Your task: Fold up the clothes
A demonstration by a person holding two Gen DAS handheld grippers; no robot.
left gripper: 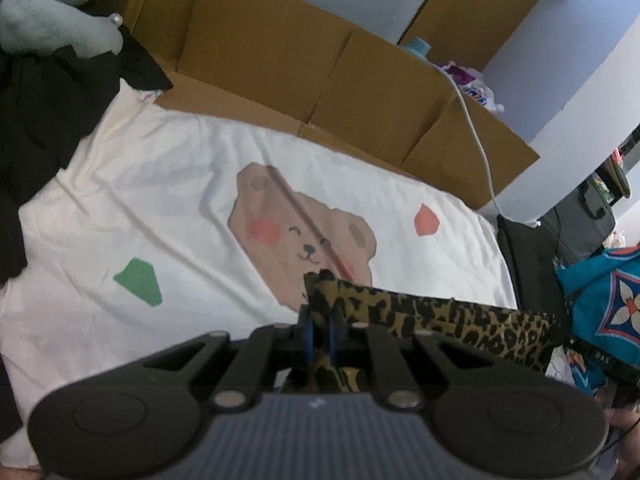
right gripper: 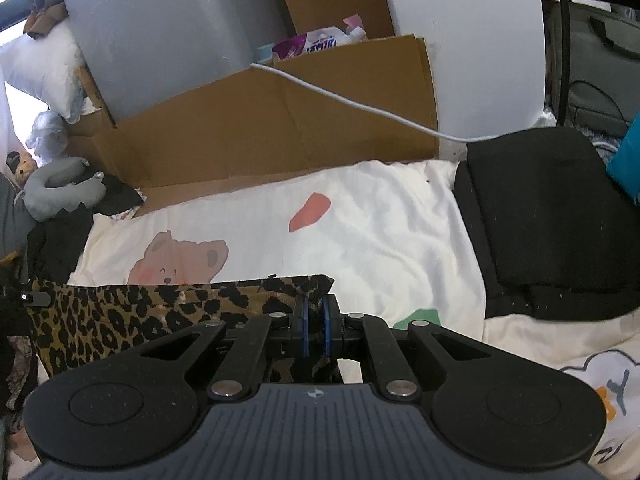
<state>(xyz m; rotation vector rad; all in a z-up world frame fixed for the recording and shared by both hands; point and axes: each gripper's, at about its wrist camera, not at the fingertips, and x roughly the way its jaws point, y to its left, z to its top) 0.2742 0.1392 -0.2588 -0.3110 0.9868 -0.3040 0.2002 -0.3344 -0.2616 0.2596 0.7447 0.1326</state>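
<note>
Cream bedsheet with a brown bear print (left gripper: pixel 168 184) below, spread wide. Nearest, left gripper (left gripper: pixel 320 330) pinched tight on one corner of the leopard-print cloth garment (left gripper: pixel 460 320) — right gripper (right gripper: pixel 315 330) clamped likewise on the other corner (right gripper: pixel 132 312), fabric stretched between, lifted off the sheet. Beyond, folded black cushion (right gripper: pixel 552 216); farther back, flattened brown cardboard (left gripper: pixel 280 52) crossed by a white cable (right gripper: pixel 360 106).

Bed (left gripper: pixel 168 184) with cream cover (bear print). Flattened cardboard (left gripper: pixel 280 52) leans along its far edge against a pale wall (left gripper: pixel 552 80). White cable (right gripper: pixel 360 106) hangs across the cardboard. Black cushion (right gripper: pixel 548 220) at the far right corner. Daylight, soft.
</note>
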